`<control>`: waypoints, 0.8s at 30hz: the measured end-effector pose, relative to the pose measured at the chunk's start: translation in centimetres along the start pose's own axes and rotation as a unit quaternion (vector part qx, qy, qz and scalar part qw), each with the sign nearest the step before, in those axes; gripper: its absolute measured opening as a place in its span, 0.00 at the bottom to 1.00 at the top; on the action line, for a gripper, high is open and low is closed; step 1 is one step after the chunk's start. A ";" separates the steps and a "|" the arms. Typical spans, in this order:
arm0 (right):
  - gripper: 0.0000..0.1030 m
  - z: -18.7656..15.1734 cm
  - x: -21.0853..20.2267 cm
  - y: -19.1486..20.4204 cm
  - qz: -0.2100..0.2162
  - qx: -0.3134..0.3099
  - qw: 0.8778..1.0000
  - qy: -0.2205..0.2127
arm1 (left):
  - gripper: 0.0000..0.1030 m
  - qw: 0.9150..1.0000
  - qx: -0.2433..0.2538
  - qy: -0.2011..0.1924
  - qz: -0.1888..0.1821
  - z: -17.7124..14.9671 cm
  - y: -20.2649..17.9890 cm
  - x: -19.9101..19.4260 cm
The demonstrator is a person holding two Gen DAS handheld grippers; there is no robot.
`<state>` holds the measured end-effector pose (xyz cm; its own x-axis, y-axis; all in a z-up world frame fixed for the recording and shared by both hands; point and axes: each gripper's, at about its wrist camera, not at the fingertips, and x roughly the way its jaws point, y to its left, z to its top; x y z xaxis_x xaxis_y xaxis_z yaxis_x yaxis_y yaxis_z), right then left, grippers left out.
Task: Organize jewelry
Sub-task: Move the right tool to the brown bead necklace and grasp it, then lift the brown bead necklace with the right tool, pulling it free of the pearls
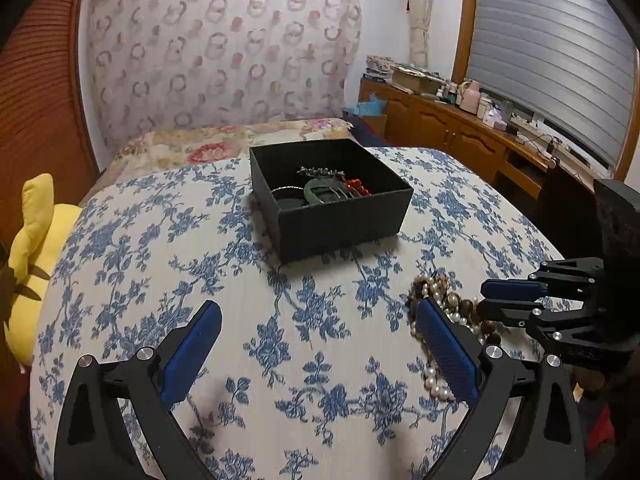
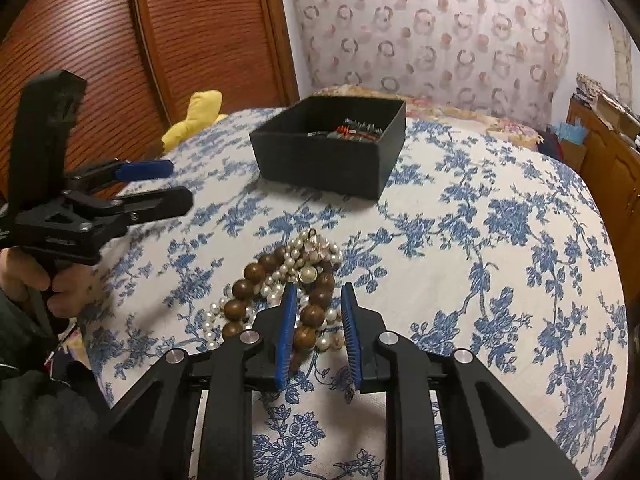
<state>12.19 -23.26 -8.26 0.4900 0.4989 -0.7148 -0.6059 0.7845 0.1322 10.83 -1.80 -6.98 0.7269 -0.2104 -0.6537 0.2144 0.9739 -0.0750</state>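
Observation:
A black open box (image 1: 332,200) sits on the blue-flowered bedspread and holds several jewelry pieces, one red; it also shows in the right wrist view (image 2: 326,152). A pile of pearl and brown wooden bead strands (image 2: 288,292) lies in front of it, and shows in the left wrist view (image 1: 444,312). My right gripper (image 2: 318,296) has its jaws partly closed around brown beads at the pile's near edge, with gaps still visible at the pads. My left gripper (image 1: 320,320) is wide open and empty above the bedspread, left of the pile.
A yellow plush toy (image 1: 32,256) lies at the bed's left edge. Floral pillows (image 1: 224,140) sit behind the box. A wooden cabinet (image 1: 460,128) with clutter on top stands at the right, below a shuttered window. A wooden louvred door is on the left.

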 end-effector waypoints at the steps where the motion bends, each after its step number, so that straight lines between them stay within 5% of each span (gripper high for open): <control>1: 0.24 -0.1 0.3 0.0 -0.002 0.000 1.000 0.005 | 0.92 1.000 -0.001 0.000 0.000 -0.1 0.0 -0.1; 12: 0.14 0.4 1.4 0.7 -0.003 -0.017 0.999 0.028 | 0.92 1.000 -0.007 -0.002 -0.006 -0.4 0.0 -0.6; 24: 0.14 3.5 -1.7 0.9 -0.004 -0.034 0.999 -0.040 | 0.92 1.000 -0.013 0.005 -0.007 -0.9 0.1 -0.4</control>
<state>13.02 -22.15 -4.57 0.5413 0.5229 -0.6584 -0.6418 0.7629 0.0783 9.99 -1.50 -7.43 0.7177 -0.2233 -0.6596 0.2077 0.9727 -0.1034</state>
